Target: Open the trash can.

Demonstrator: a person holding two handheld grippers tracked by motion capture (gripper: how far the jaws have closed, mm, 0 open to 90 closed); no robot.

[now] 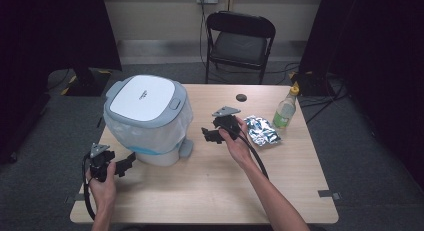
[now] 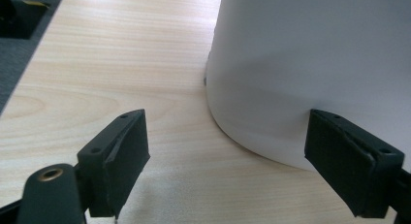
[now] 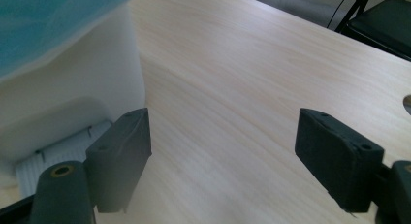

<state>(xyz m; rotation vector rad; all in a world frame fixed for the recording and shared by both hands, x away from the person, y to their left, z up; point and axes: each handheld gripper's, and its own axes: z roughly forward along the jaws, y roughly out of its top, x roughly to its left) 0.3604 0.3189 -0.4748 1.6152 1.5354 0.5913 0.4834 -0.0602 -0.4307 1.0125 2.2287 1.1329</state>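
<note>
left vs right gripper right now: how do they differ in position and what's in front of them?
The left gripper sits near the table's front left edge, by the bin's lower left side; the right gripper is mid-table, to the bin's right. The left gripper faces the bin's white wall close up; the right gripper looks at the bin's pedal and bare tabletop. Both are open and hold nothing.

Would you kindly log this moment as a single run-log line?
left gripper: open, beside bin base | right gripper: open, facing bin pedal | foil bag, bottle: untouched on table
</note>
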